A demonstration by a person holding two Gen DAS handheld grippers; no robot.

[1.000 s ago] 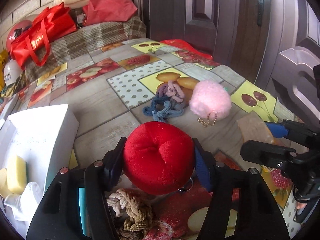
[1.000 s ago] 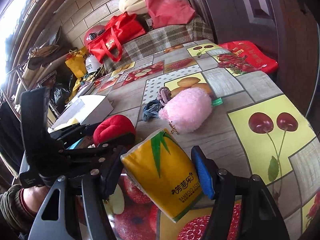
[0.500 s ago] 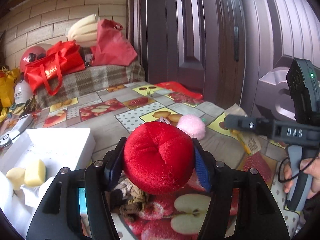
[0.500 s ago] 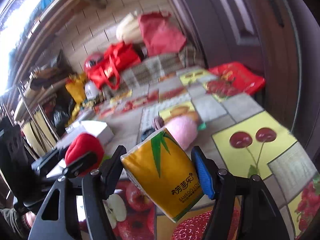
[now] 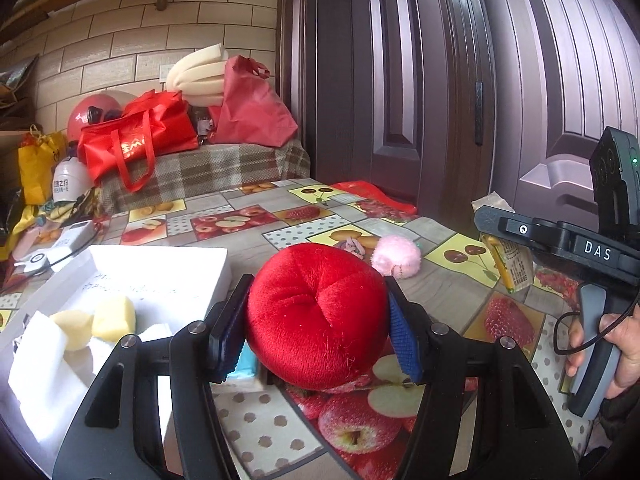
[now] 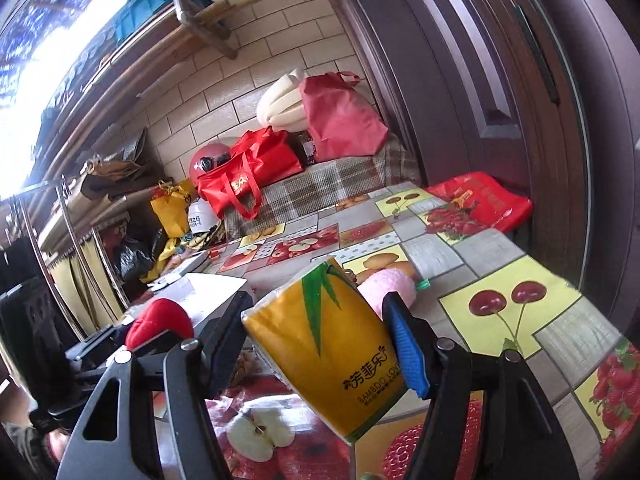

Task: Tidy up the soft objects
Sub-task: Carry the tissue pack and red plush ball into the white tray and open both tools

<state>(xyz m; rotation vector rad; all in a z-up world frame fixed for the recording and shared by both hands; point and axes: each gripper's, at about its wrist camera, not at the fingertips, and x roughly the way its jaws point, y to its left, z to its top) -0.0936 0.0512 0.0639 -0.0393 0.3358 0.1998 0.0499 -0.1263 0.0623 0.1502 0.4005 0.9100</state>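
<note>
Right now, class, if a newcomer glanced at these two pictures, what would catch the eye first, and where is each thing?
First, the red plush ball, clamped in the left tool above the fruit-print tablecloth, beside the white box. Next, the yellow tissue pack, held tilted in the right tool. Behind them, a pink pompom lies on the table.

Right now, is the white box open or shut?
Open. In the left wrist view the white box has no lid over it, and yellow sponge pieces and white items lie exposed inside.
</note>
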